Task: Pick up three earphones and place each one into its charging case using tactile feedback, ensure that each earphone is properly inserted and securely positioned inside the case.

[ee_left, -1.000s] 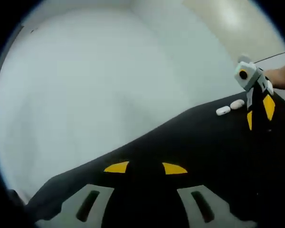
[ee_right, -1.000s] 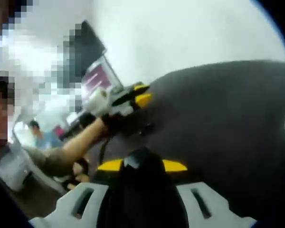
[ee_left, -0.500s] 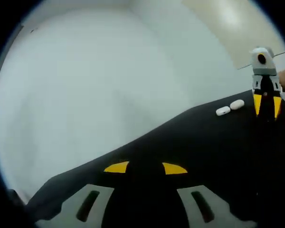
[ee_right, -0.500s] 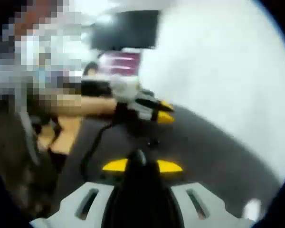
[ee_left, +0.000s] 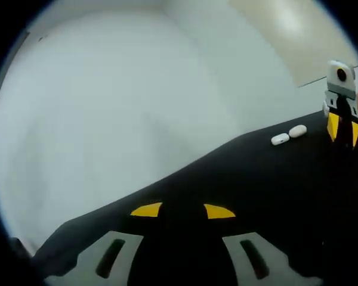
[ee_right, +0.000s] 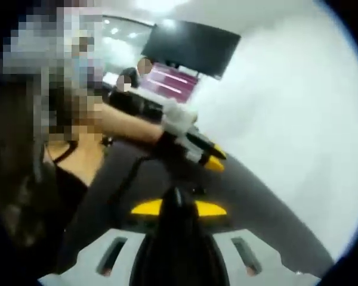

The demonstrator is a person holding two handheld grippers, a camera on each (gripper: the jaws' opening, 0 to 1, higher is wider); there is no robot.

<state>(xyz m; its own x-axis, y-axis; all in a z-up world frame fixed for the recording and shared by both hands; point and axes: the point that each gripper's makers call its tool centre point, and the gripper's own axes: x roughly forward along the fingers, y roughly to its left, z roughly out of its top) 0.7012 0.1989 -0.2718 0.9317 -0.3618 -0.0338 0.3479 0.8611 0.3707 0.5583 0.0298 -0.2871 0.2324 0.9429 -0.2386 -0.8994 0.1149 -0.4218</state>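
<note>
In the left gripper view, two small white earphones [ee_left: 280,139] [ee_left: 297,131] lie side by side on the black table [ee_left: 238,179], far off to the upper right. My left gripper [ee_left: 182,211] stands open low over the table, with bare black surface between its yellow tips. My right gripper [ee_left: 343,128] hangs at the right edge, just right of the earphones, tips down. In the right gripper view, my right gripper [ee_right: 178,207] holds a dark object [ee_right: 174,199] that fills the gap between its jaws. Beyond it the left gripper [ee_right: 212,159] is held out by a hand.
A pale wall [ee_left: 137,101] rises behind the table's far edge. In the right gripper view a person's arm [ee_right: 125,128] reaches across, a black cable [ee_right: 122,182] trails on the table, and a dark screen [ee_right: 191,47] hangs in the room behind.
The right gripper has drifted right and up, away from the earphones, and its camera has swung round towards the room. The left gripper and the earphones have stayed put.
</note>
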